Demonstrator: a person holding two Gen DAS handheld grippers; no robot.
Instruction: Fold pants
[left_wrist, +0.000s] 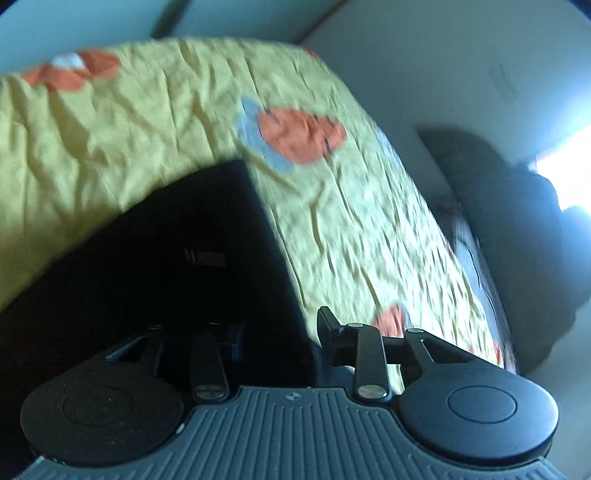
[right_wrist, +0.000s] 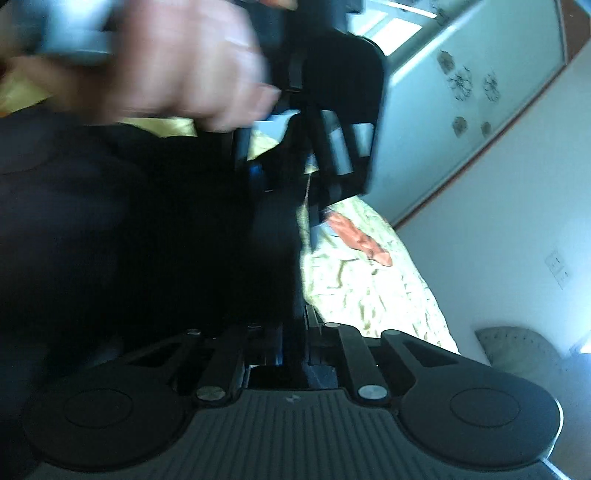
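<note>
Yellow quilt (left_wrist: 155, 122) with orange patches covers the bed. Black pants (left_wrist: 159, 258) lie on it at left, mid-fold, judging by the squared edge. Left gripper (left_wrist: 280, 325) is partly apart, grip unclear; right gripper (right_wrist: 295, 317) is clenched on dark cloth. Next: lay the fold flat.

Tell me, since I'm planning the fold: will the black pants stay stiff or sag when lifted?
Likely sag: the pants drape in soft dark folds over the bedspread. Probably light, bunching easily at the right gripper. Blur hides the weave, so slipperiness is unclear.
</note>
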